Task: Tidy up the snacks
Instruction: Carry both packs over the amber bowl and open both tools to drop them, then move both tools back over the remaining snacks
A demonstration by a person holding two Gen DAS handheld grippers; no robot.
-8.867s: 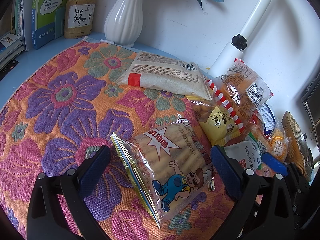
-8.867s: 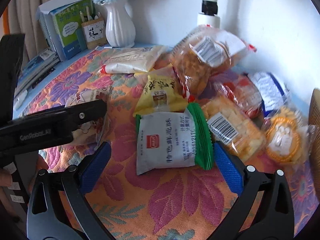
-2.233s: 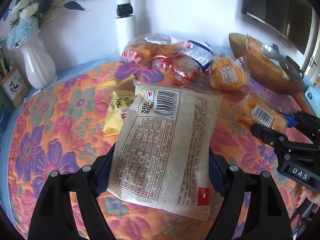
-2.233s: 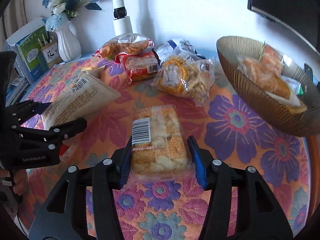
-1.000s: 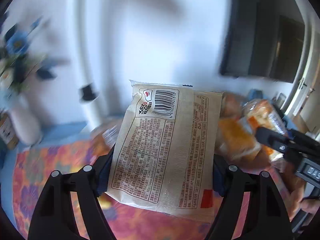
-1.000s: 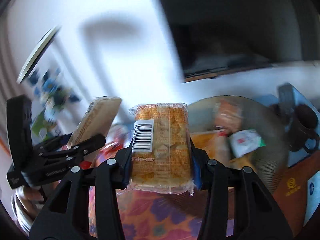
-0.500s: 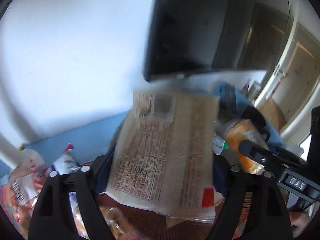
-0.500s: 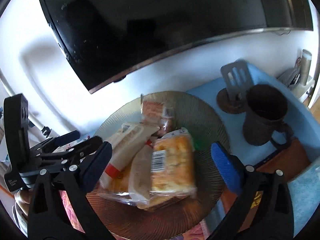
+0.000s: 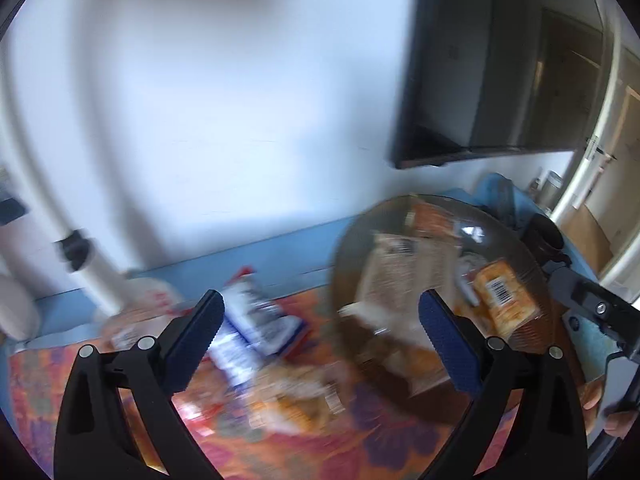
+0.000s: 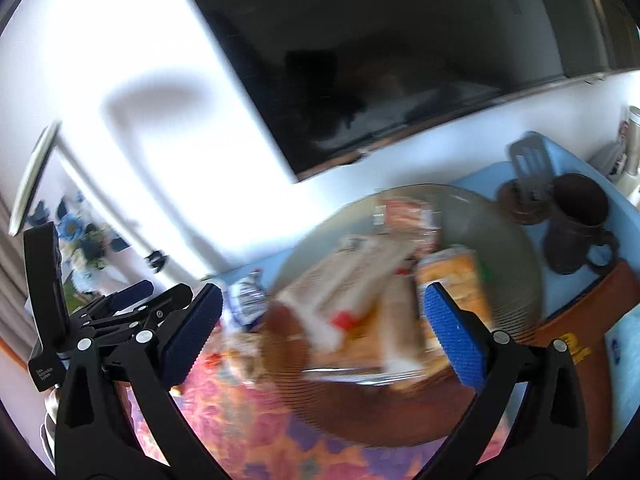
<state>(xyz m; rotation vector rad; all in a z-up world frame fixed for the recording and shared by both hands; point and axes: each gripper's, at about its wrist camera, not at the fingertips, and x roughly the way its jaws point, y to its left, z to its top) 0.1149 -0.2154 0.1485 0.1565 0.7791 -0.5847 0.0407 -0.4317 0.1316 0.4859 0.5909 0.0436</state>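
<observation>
A: Starting at the left of the counter [image 9: 256, 256], what's loose on the floral cloth [image 9: 360, 440]?

B: A blue-and-white packet [image 9: 256, 320] and an orange snack bag [image 9: 296, 400] just in front of it, both blurred. They lie beside the bowl [image 9: 344, 248], not in it.

A: And the left hand-held gripper [image 9: 318, 336]?

B: Its jaws are opening, nearly at full width, with nothing between the pads. The beige packet [image 9: 394, 268] lies in the bowl beyond them.

A: Further right?

B: An orange barcoded pack [image 9: 502, 300] sits in the bowl too, beside the beige one, with other packs under and behind them. The right hand-held gripper [image 10: 322, 332] is spread wide and empty over the bowl's near rim. A dark mug [image 10: 576, 224] stands past the bowl on the far right.

A: So which step is this?

B: I'd judge both drops are done and this is the release, with the hands free to go back.

A: Next move?

B: Probably a return to the loose packs on the cloth. It calls for coming down with the jaws spread across a bag's width, then closing gently, since these wrappers are soft and slippery
</observation>
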